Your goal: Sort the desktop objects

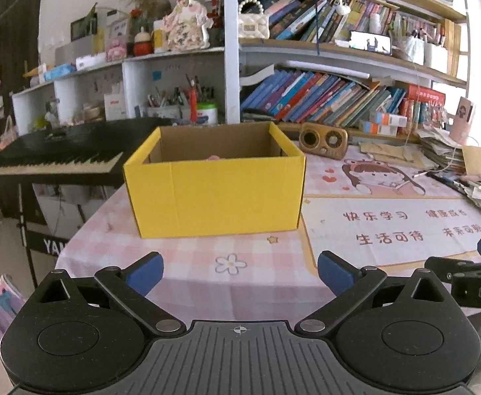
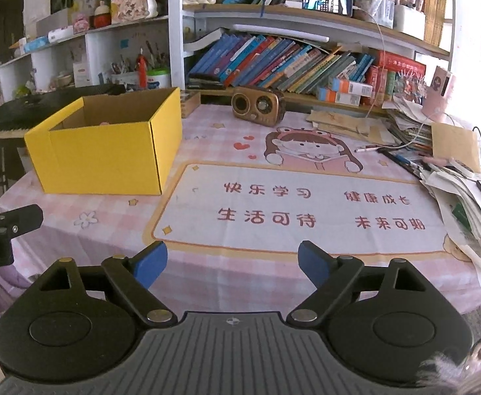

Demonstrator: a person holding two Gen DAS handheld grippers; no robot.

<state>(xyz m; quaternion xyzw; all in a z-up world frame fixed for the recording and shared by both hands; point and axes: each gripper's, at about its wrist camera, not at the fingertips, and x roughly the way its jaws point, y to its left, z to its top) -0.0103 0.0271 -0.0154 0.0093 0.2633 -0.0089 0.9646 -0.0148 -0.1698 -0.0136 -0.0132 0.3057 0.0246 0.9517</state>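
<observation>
An open yellow cardboard box (image 1: 214, 194) stands on the pink checked tablecloth (image 1: 187, 253), straight ahead of my left gripper (image 1: 240, 271). A small pink thing (image 1: 213, 157) just shows over its rim. The left gripper is open and holds nothing, its blue pads (image 1: 331, 271) wide apart above the cloth. In the right wrist view the same box (image 2: 105, 154) sits at the left. My right gripper (image 2: 232, 266) is open and empty, over the printed mat (image 2: 299, 207). Each gripper shows at the edge of the other's view.
A brown retro radio (image 2: 258, 105) stands at the back of the table. Loose papers and pens (image 2: 461, 191) pile up along the right edge. A black keyboard (image 1: 59, 158) stands left of the table. Bookshelves (image 1: 332, 98) line the back wall.
</observation>
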